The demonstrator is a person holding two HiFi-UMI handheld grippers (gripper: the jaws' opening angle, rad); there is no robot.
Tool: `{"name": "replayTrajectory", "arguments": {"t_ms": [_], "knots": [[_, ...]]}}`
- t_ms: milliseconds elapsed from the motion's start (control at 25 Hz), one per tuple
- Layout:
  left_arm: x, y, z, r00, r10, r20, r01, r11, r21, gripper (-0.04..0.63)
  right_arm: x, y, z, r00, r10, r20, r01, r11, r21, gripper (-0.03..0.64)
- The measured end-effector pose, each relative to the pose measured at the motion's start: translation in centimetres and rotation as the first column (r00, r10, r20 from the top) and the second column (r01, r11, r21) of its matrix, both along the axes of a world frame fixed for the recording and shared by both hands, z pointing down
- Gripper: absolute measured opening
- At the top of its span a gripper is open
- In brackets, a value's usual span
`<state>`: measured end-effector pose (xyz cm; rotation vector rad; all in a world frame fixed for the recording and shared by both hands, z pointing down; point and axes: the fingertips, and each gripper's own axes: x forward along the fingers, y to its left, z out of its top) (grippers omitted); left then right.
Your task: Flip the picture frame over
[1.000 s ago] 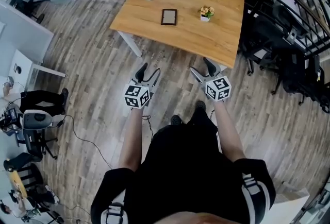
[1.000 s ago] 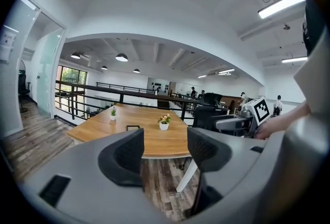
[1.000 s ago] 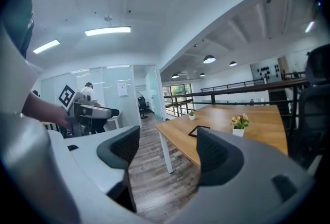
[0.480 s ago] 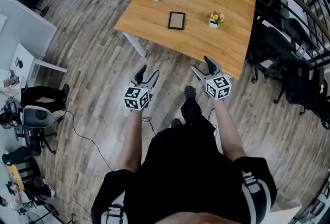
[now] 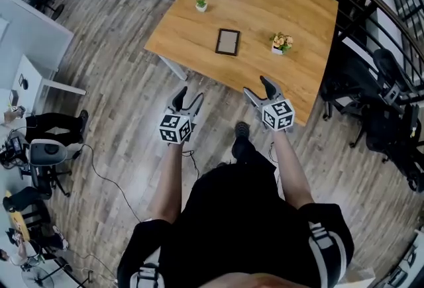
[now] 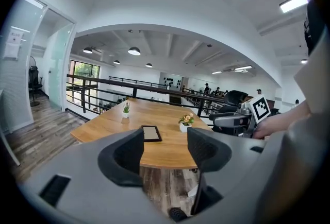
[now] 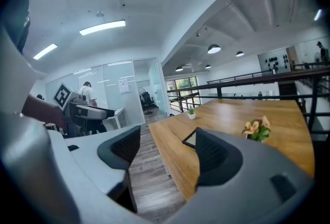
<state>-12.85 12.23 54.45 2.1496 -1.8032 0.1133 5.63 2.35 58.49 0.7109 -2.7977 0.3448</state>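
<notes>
Since the earlier frames both claws have advanced toward the desk (image 5: 199, 28), which now sits closer in the head view. Left claw (image 5: 188, 95): jaws apart, nothing between them, over the floor (image 5: 119, 81) just short of the desk's near edge. On the desk: small green plant (image 5: 201, 2) near its far left side; picture frame (image 5: 227, 42) lying flat at its middle, untouched; flower pot (image 5: 281, 43) toward its right side. Right claw (image 5: 257, 86): jaws apart, empty, at the desk's near edge.

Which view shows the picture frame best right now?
Head view: the picture frame lies whole and unblocked on the table. The left gripper view shows it small, foreshortened; in the right gripper view a jaw hides part of it.
</notes>
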Motion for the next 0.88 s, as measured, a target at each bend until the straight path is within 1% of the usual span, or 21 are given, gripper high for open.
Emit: {"name": "replayTrajectory", "arguments": {"t_ms": [240,440,640,880], "knots": [[-0.7,-5.0,0.6,0.999,-0.036,-0.025,0.035,0.999,-0.009,0.276,-1.0,-5.0,0.8,0.999,-0.039,-0.021,0.039,0.999,-0.017,0.334],[-1.1,-8.2,1.0,0.997,-0.06,-0.039,0.059,0.998,-0.026,0.276,-2.1,-8.0,1.4,0.995,-0.082,-0.048,0.081,0.996,-0.033,0.333],[-1.9,-10.6,1.1,0.995,-0.09,-0.037,0.089,0.995,-0.037,0.276,-3.0,-10.3,2.1,0.992,-0.117,-0.058,0.114,0.992,-0.052,0.333],[-2.6,-13.2,0.9,0.991,-0.126,-0.048,0.125,0.992,-0.031,0.276,-4.0,-13.3,2.0,0.988,-0.142,-0.052,0.14,0.989,-0.048,0.331]]}}
